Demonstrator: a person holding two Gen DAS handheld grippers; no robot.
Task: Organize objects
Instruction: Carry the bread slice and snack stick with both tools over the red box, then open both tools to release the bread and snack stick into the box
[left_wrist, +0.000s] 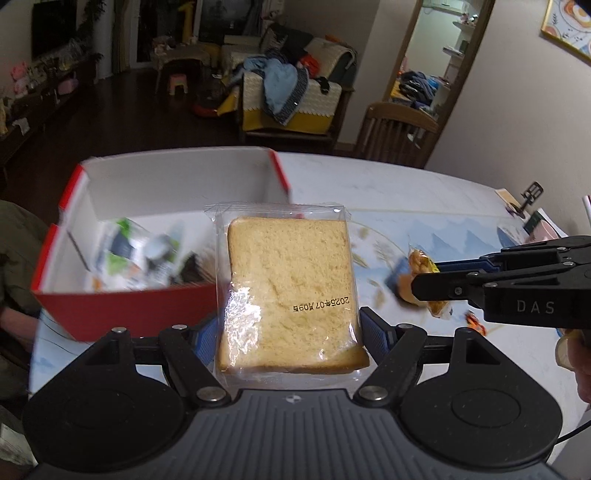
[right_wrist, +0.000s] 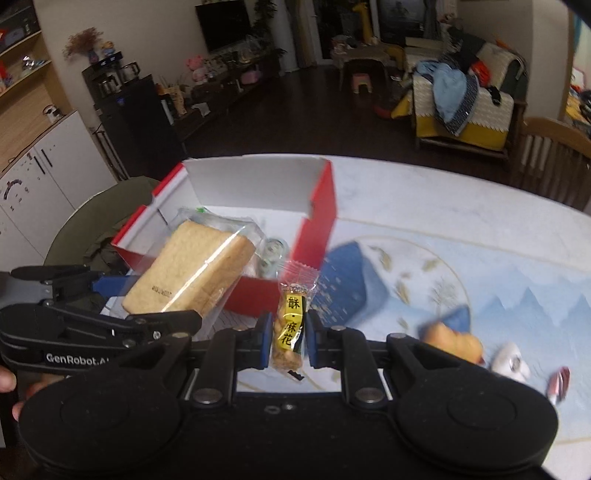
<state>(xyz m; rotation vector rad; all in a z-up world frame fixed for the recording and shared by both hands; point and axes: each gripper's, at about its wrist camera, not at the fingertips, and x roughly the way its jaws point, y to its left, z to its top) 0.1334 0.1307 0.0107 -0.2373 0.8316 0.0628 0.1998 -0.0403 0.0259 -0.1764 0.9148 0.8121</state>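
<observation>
A clear-wrapped slice of bread (left_wrist: 288, 288) sits between the blue pads of my left gripper (left_wrist: 290, 339), which is shut on it and holds it above the table just right of the red box (left_wrist: 110, 306). In the right wrist view the same bread (right_wrist: 188, 273) hangs in the left gripper (right_wrist: 155, 299) in front of the box (right_wrist: 321, 206). My right gripper (right_wrist: 289, 341) is shut on a yellow fried-twist snack packet (right_wrist: 290, 328), held upright over the table. From the left wrist view, the right gripper (left_wrist: 428, 275) comes in from the right with that snack (left_wrist: 421, 262).
Several packets (left_wrist: 129, 254) lie in the white-lined box. On the patterned tablecloth lie a blue packet (right_wrist: 351, 280), an orange snack (right_wrist: 454, 339), a white item (right_wrist: 511, 363) and a red-wrapped candy (right_wrist: 557, 384). A wooden chair (left_wrist: 399, 129) stands behind the table, and a person in green (left_wrist: 14, 258) sits at the left.
</observation>
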